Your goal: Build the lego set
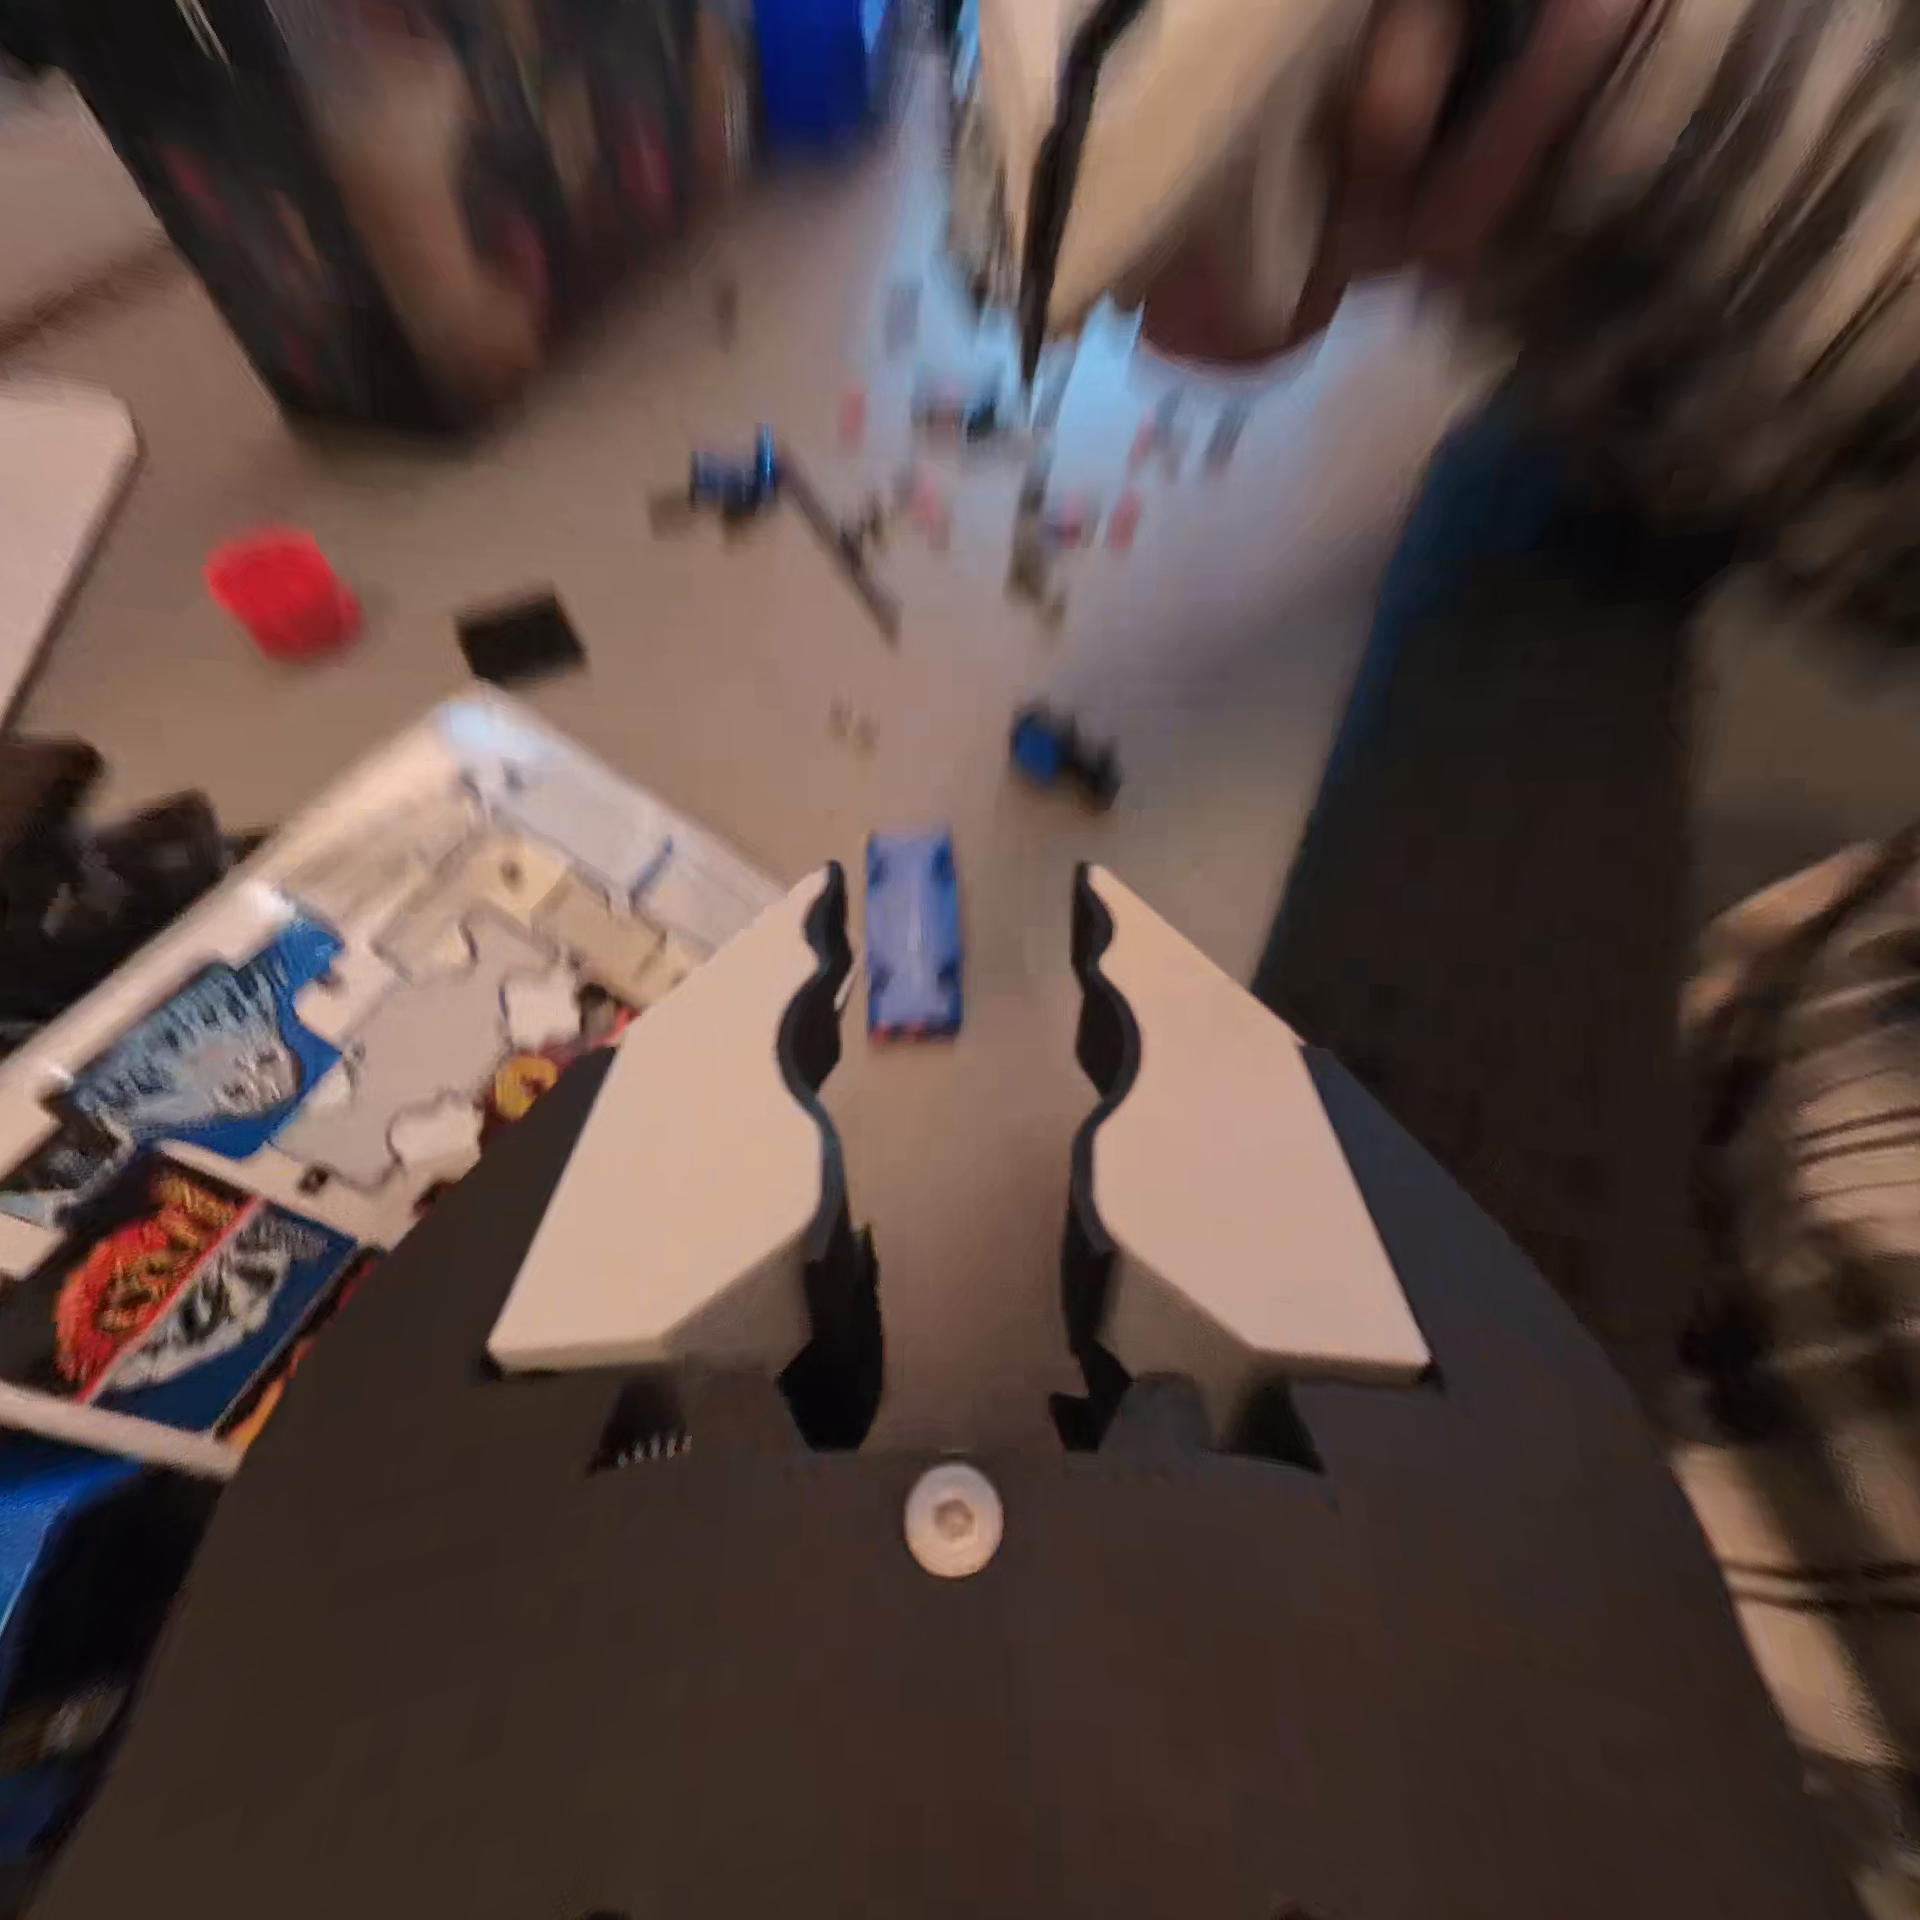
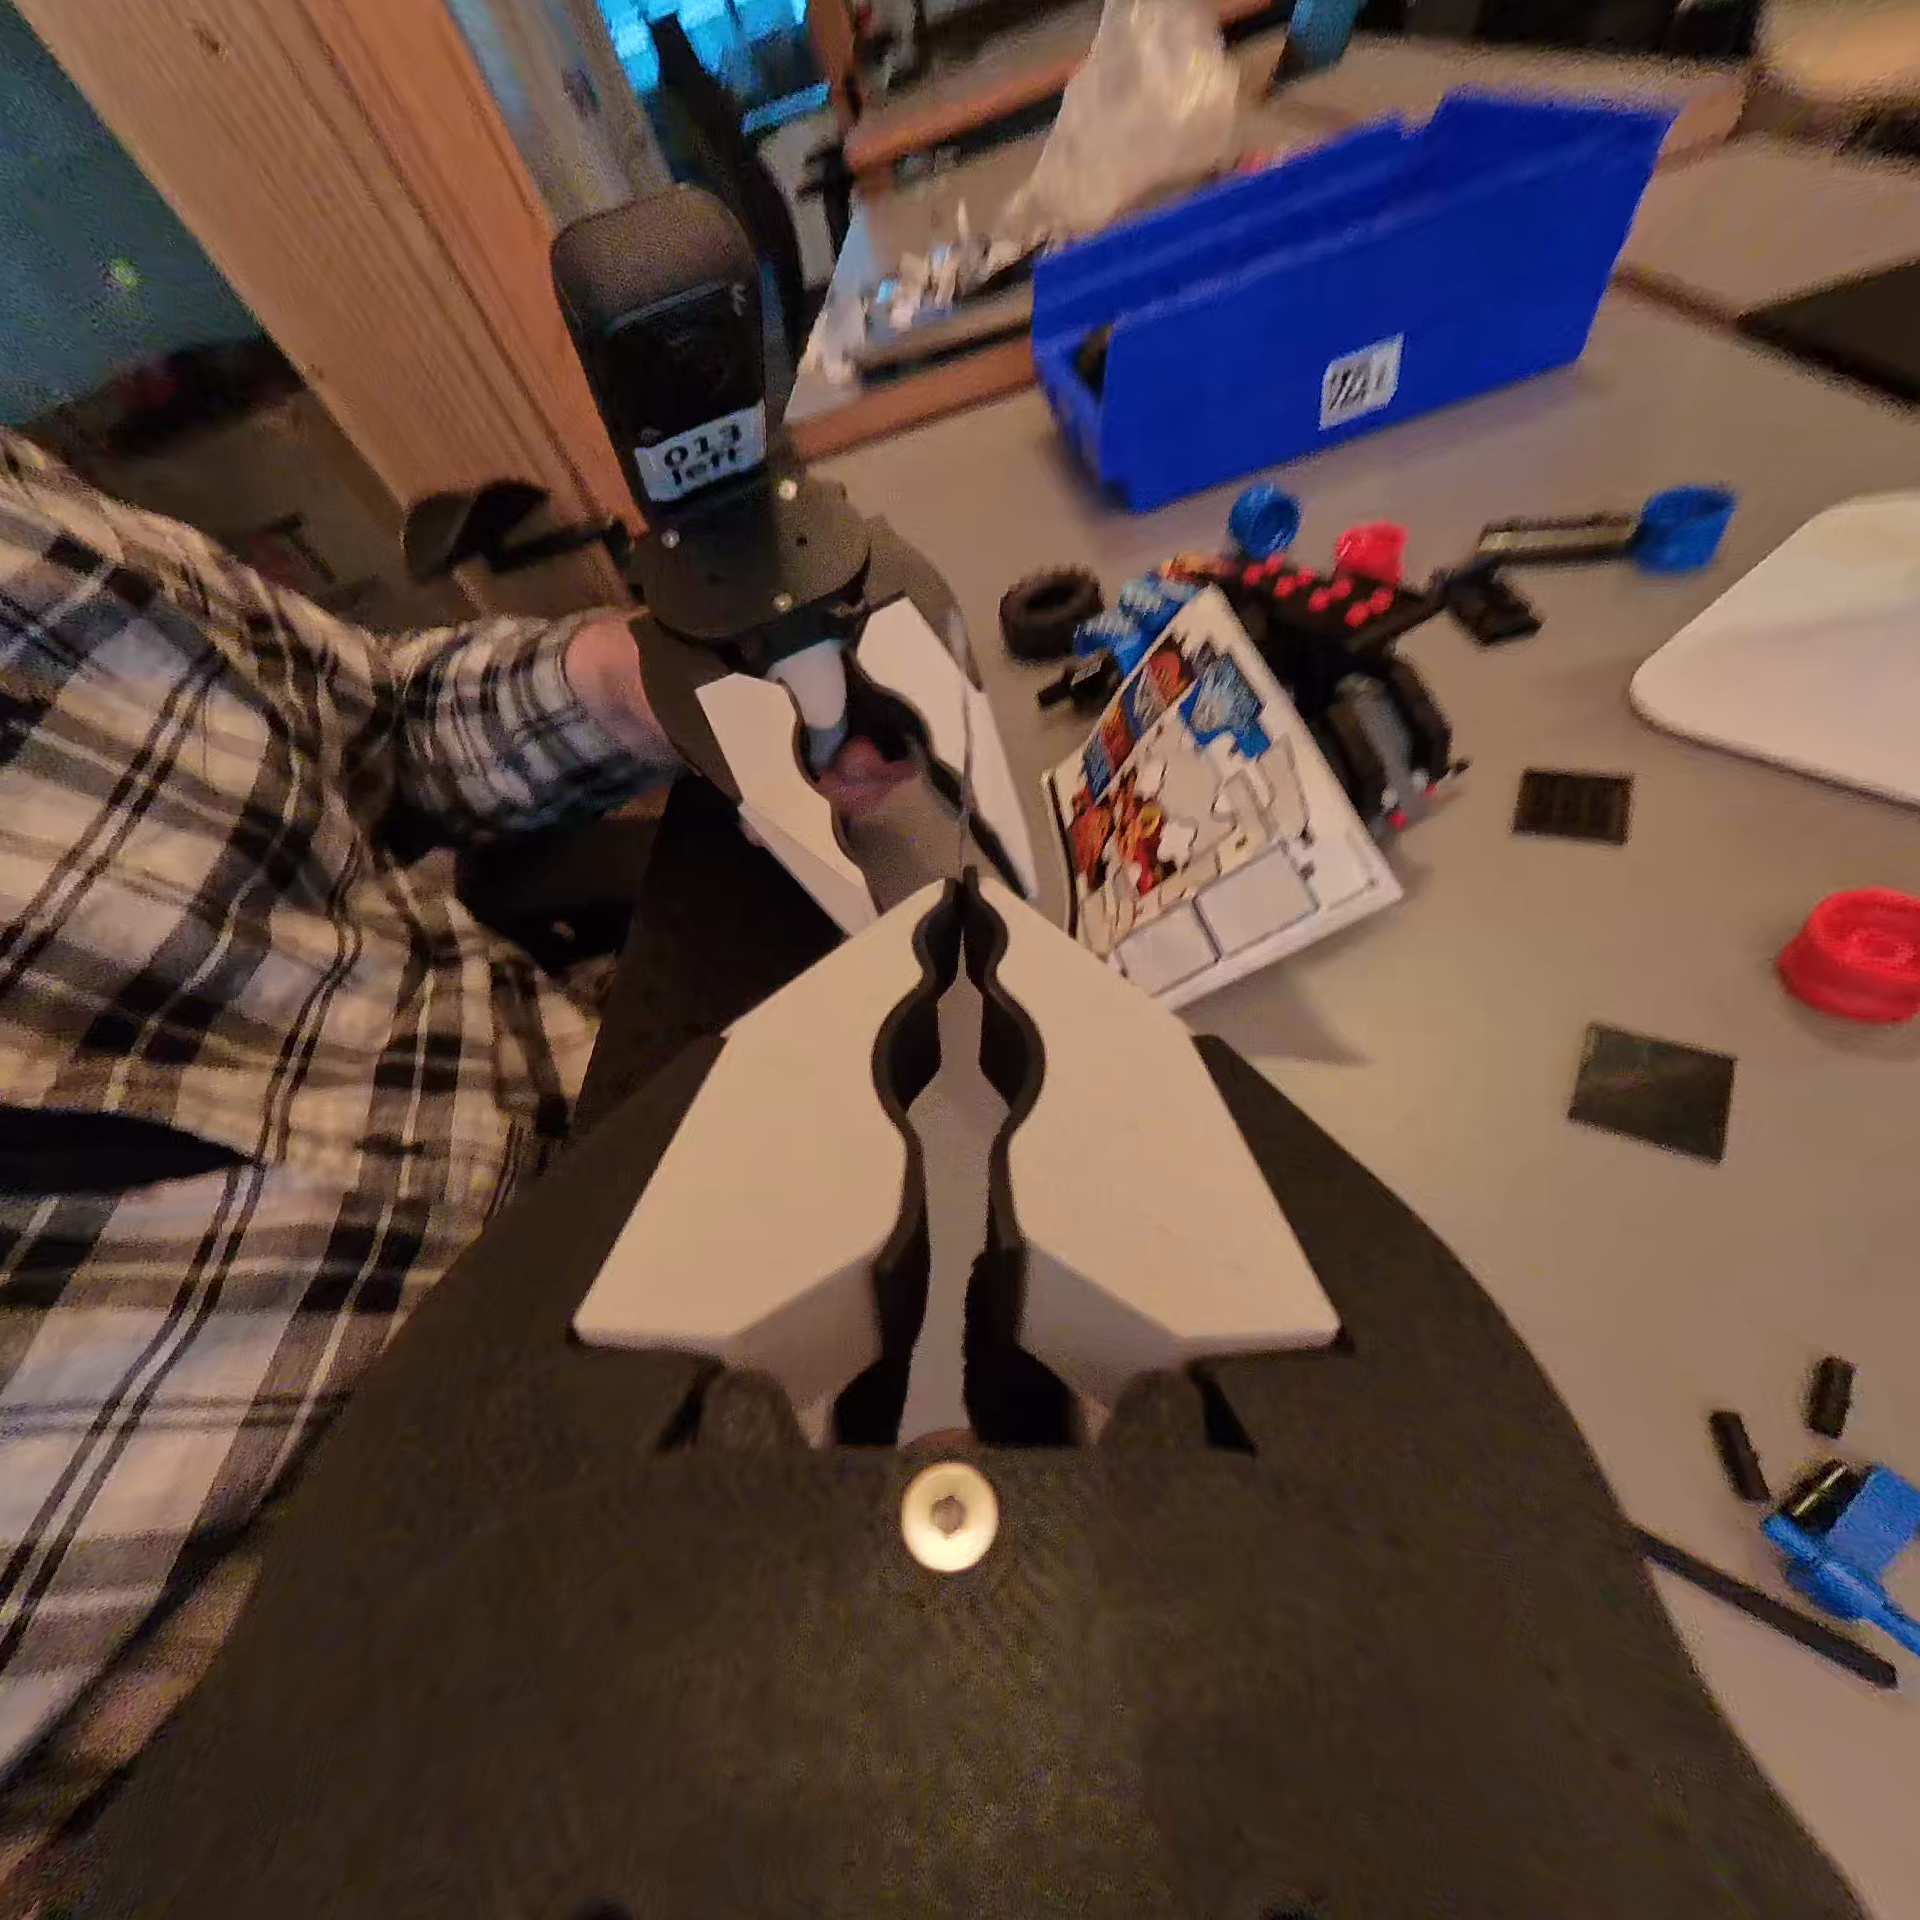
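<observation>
1. Left hand-held gripper (image 1: 961,883): jaws wide apart, nothing between them; view motion-blurred.
2. Blue lego piece (image 1: 914,933) lies on the table (image 1: 665,686) just beyond its fingertips.
3. Sticker sheet (image 1: 416,956) to its left.
4. Right hand-held gripper (image 2: 961,891): fingertips pinched on a thin strip (image 2: 968,769), too thin to identify.
5. Partly built lego vehicle (image 2: 1340,665) ahead-right.

Open left claw (image 1: 961,883), blue plate (image 1: 914,935) beyond, sticker sheet (image 1: 416,997)

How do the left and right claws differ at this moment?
The left claw is open, with a blue piece lying on the table beyond its gap; the right claw is shut, tips meeting on something thin and dark. The left wrist view is motion-blurred, the right sharp. Both have white fingers on black bodies.
</observation>
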`<state>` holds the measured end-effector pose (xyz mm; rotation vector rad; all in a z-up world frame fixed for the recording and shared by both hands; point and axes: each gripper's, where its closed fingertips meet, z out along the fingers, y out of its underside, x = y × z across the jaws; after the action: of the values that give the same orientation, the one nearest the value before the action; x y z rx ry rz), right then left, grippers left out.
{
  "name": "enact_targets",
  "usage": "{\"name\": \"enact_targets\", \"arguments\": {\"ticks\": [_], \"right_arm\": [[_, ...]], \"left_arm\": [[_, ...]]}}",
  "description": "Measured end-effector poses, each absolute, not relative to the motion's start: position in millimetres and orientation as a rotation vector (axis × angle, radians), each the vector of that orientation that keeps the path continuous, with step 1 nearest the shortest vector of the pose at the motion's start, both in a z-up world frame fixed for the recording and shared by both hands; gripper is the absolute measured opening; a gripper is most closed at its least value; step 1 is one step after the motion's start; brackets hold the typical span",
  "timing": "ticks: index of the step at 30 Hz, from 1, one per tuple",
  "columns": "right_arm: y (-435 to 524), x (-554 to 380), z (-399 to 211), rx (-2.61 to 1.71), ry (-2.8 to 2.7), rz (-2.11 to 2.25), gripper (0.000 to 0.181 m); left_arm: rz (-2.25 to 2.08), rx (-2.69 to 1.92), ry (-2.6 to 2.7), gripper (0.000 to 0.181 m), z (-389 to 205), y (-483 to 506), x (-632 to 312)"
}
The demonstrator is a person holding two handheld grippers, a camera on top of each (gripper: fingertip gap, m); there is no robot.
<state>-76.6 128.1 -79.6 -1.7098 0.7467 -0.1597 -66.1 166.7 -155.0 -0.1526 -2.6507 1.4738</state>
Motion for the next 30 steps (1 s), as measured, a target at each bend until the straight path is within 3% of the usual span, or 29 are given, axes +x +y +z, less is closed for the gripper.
{"name": "enact_targets", "arguments": {"ticks": [5, 12, 15, 20, 22, 25, 30], "right_arm": [[134, -86, -111, -1.864, 0.733, 0.011, 0.0], [134, -88, -129, -2.01, 0.704, 0.11, 0.0], [133, -87, -136, -2.058, 0.699, 0.138, 0.0], [136, -87, -149, -2.124, 0.675, 0.202, 0.0], [136, -86, -155, -2.153, 0.679, 0.218, 0.0], [136, -84, -161, -2.175, 0.688, 0.229, 0.0], [139, -82, -166, -2.208, 0.678, 0.243, 0.0]], "left_arm": [[1.289, -0.303, -2.891, 0.048, -194, 166, -62], [1.138, -0.4, -2.968, 0.023, -209, 168, -57], [1.118, -0.475, -2.961, 0.022, -209, 169, -58], [1.08, -0.708, -2.967, 0.023, -207, 175, -55], [1.103, -0.653, -2.943, 0.041, -200, 176, -51], [1.263, -0.553, -2.802, 0.042, -174, 175, -58], [1.513, -0.336, -2.568, 0.016, -132, 166, -65]]}}
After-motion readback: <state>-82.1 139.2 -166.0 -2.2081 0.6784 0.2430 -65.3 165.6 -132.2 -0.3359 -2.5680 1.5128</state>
